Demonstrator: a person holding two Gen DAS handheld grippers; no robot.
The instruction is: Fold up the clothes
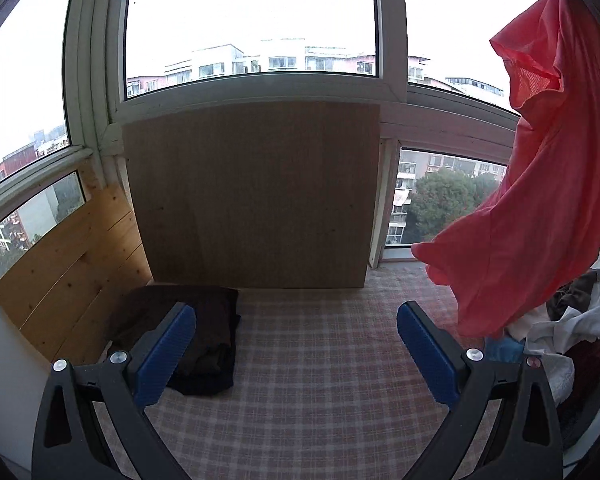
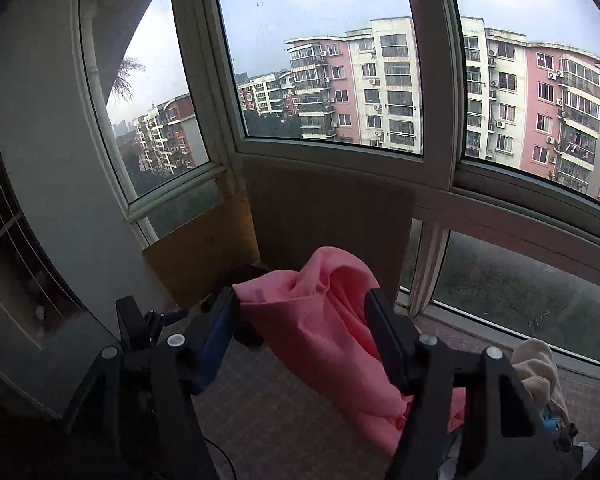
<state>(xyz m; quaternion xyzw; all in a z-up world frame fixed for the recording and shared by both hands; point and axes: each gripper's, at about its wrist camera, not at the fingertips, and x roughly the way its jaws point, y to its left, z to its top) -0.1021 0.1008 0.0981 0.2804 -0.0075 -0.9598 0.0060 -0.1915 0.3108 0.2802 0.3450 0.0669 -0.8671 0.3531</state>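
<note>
My left gripper [image 1: 296, 344] is spread wide with nothing between its blue ribbed pads, hanging over the pink-and-white checked cloth surface [image 1: 320, 360]. At the far left of that surface sits a folded stack of dark brown and black garments [image 1: 204, 332], close against the upright brown board [image 1: 252, 196] that leans on the window frame, with pale pine planks [image 1: 72, 256] further left. On the right, a coral-pink thin-fabric garment [image 1: 540, 200] hangs in the air from above, its lower edge trailing over a loose heap of white, dark red and blue clothes [image 1: 568, 332] at the near right.

Through my right wrist camera, my right gripper [image 2: 300, 312] has its jaws standing well apart. The same coral-pink garment [image 2: 324, 332] is draped between and over them, bunched against both fingers and spilling down toward the near right. I cannot tell whether the pads press on it or the cloth merely hangs on them. A cream-coloured piece of clothing [image 2: 536, 368] lies just right of that gripper.
</note>
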